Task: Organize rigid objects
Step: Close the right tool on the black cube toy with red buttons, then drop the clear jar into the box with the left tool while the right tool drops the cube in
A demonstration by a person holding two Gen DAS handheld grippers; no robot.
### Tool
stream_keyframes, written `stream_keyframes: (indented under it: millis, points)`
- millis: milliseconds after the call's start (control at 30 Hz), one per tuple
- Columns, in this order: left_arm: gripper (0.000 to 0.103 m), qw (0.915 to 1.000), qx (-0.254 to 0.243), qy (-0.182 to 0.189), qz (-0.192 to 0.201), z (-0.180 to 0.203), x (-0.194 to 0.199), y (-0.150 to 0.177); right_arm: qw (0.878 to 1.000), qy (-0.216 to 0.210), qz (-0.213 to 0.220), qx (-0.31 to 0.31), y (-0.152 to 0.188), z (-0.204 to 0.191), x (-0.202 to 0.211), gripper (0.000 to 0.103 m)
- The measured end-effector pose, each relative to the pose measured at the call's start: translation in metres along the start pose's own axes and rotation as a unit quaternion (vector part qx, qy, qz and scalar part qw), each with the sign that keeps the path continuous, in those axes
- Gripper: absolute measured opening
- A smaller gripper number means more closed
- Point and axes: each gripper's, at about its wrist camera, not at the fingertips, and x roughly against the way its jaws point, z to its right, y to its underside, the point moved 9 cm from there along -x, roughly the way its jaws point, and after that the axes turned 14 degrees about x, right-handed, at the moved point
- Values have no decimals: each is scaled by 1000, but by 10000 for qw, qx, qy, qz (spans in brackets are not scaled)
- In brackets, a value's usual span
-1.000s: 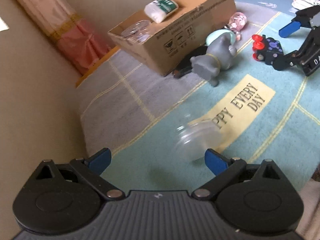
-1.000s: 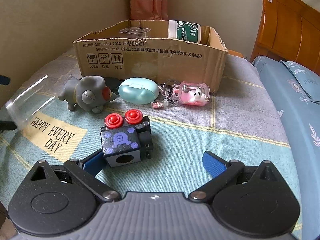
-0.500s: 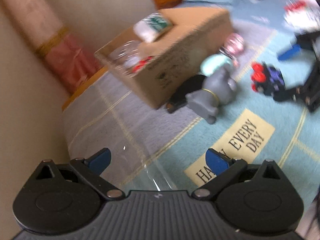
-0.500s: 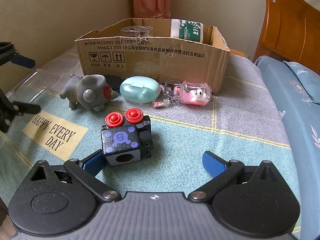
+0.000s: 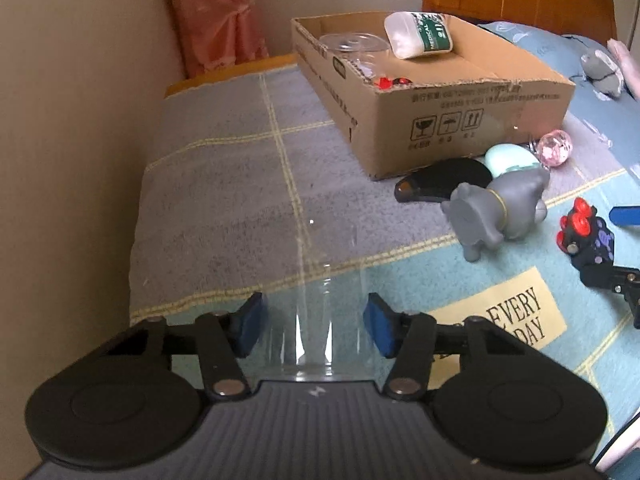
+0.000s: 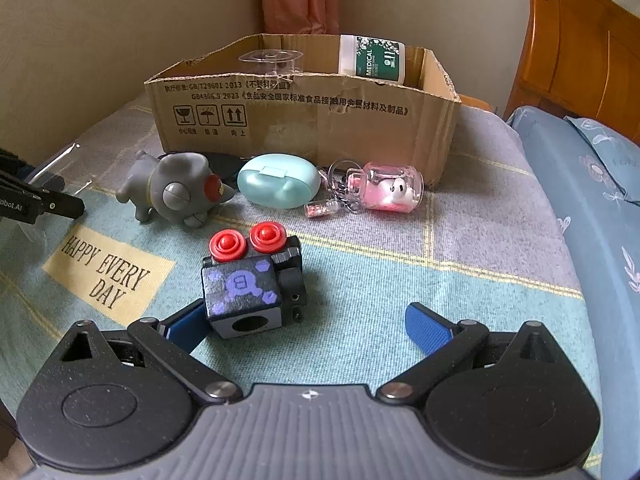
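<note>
The box (image 6: 304, 120) already holds a "MEDICAL" bottle (image 6: 372, 60) and a clear lid. The left gripper (image 5: 314, 320) has its fingers closed on a clear cup (image 5: 320, 332) above the bed. The right gripper (image 6: 304, 320) is spread wide beside the cube (image 6: 248, 280). The elephant (image 6: 176, 192), case (image 6: 278, 180) and keychain (image 6: 384, 188) still wait by the box. The blanket (image 6: 400, 300) reads "HAPPY EVERY DAY".

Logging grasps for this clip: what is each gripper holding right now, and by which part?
The left gripper grips a clear plastic cup across its side walls. The right gripper is open and holds nothing.
</note>
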Motion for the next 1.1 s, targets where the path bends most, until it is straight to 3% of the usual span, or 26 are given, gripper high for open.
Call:
stream_keyframes:
  millis: [133,233,467,1100]
  points:
    - [53,10000,-52,-5,7,1,1,0,9996,-250,108,-115,-5,-3,0,103]
    - [53,10000,-40,1,7,0,1,0,9994,-300,153,34,-10,-9,-1,97]
    - [51,9999,-128,31,-1,4,3,-1,9978,-326,236,535,-18,-20,2,58]
    - [51,9950,-844,448,285,58,51,-38,9925,-499,358,1053,-34,-10,35,56]
